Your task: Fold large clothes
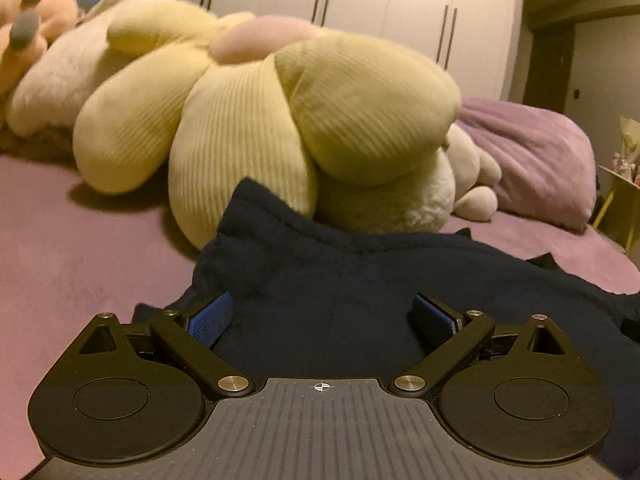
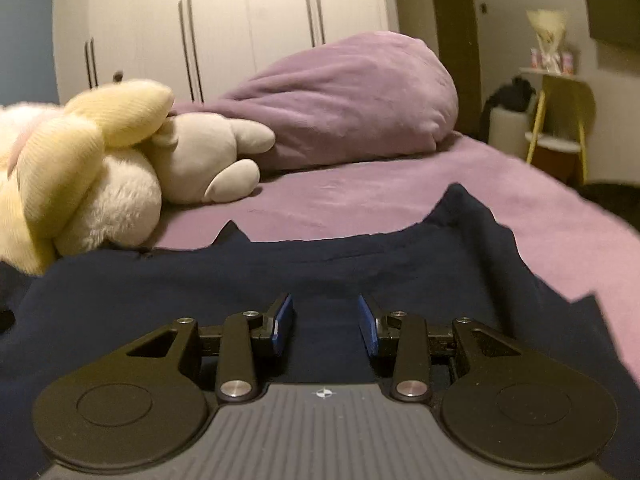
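The left gripper [image 1: 324, 316] stands wide open over the dark navy garment [image 1: 360, 280], its blue pads well apart with cloth between them but nothing pinched. The right gripper [image 2: 326, 326] is open too, though narrower, and likewise holds nothing; navy garment [image 2: 280, 276] fills the gap between its pads.

The garment lies spread on the purple bed [image 1: 80, 248], its far edge rumpled into peaks at 12 o'clock in both views. Past it, at 11 o'clock from the left gripper, sits a big yellow flower cushion [image 1: 248, 120], touching the cloth's far edge.

By my reckoning the step is taking hold for a fold. To do it well, each gripper should close on a single edge or corner, not a bunched middle, and the lift should steer clear of the cushion.
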Tool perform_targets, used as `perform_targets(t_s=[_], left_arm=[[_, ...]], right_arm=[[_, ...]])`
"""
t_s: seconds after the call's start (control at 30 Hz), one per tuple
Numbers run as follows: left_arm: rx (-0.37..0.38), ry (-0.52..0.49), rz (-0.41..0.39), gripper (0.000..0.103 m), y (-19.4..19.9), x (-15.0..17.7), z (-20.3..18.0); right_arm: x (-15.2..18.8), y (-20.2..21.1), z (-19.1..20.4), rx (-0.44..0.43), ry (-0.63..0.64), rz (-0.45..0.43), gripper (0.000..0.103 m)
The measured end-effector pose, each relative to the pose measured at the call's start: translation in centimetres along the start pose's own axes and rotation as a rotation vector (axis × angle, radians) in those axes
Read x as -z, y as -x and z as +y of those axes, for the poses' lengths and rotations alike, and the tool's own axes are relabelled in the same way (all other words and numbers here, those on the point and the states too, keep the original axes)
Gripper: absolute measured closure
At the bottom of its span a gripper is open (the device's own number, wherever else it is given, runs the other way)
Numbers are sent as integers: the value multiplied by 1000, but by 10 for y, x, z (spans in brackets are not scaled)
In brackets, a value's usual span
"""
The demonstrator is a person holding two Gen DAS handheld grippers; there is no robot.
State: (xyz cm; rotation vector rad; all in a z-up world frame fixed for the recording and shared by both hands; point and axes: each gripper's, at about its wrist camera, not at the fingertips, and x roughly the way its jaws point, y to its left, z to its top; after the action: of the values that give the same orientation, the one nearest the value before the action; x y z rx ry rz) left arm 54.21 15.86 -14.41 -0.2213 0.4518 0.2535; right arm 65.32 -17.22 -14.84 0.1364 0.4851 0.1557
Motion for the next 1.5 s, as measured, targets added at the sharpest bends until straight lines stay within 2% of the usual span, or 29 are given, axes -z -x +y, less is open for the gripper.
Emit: perform_targets(t_s=[0.13, 0.2, 0.33, 0.4, 0.43, 0.5, 0.53, 0.6, 0.63, 0.67, 0.73, 0.8, 0.83, 0.9, 0.97, 1.0, 1.03, 1.07, 1.1, 1.13, 1.2, 1.27, 1.4, 1.5], left_arm=[[-41, -40, 14, 3, 12, -3, -5], [-27, -59, 39, 3, 30, -2, -1], [19, -105, 58, 3, 87, 13, 20], [21, -100, 116, 3, 124, 29, 40], [14, -75, 155, 3, 141, 38, 49], [75, 41, 263, 3, 170, 55, 72], [107, 103, 298, 3, 180, 61, 80], [159, 211, 315, 3, 199, 70, 95], [179, 235, 305, 3, 202, 70, 98], [191, 272, 313, 3, 199, 67, 102], [231, 377, 342, 3, 186, 63, 110], [262, 506, 356, 3, 168, 59, 116], [278, 540, 363, 3, 161, 58, 117], [256, 594, 371, 3, 144, 55, 117], [231, 626, 370, 5, 132, 52, 117], [218, 636, 370, 13, 128, 51, 116], [198, 640, 371, 31, 125, 50, 117], [191, 653, 379, 34, 122, 50, 119], [205, 685, 389, 41, 120, 51, 124], [221, 710, 392, 53, 122, 51, 128], [256, 732, 375, 61, 129, 46, 133], [292, 701, 339, 65, 144, 36, 134], [346, 632, 289, 67, 189, 20, 136], [358, 574, 289, 67, 239, 21, 148]], right_arm=[[4, -8, -13, -33, -61, 6, 69], [5, -1, -11, -29, -59, 2, 68], [7, 47, -24, -53, -148, 14, 61], [21, 96, -41, -99, -200, 5, 61], [28, 118, -50, -103, -229, 4, 48], [50, 169, -78, -92, -324, 36, 46], [63, 198, -94, -132, -397, 29, 46], [83, 232, -116, -145, -502, 60, 41], [92, 243, -126, -124, -556, 91, 31], [101, 249, -136, -108, -618, 108, 31], [113, 246, -155, -138, -747, 136, 31], [116, 236, -165, -170, -856, 131, 31], [114, 229, -167, -189, -889, 131, 30], [110, 209, -170, -198, -942, 142, 31], [107, 192, -169, -177, -985, 150, 35], [102, 182, -167, -195, -997, 147, 35], [101, 174, -165, -194, -1005, 159, 40], [100, 165, -163, -173, -1018, 172, 52], [101, 157, -162, -155, -1036, 179, 55], [102, 153, -162, -152, -1046, 172, 59], [100, 149, -158, -140, -1027, 172, 65], [93, 156, -153, -138, -980, 173, 77], [84, 182, -148, -172, -948, 154, 82], [86, 214, -147, -200, -937, 153, 82]])
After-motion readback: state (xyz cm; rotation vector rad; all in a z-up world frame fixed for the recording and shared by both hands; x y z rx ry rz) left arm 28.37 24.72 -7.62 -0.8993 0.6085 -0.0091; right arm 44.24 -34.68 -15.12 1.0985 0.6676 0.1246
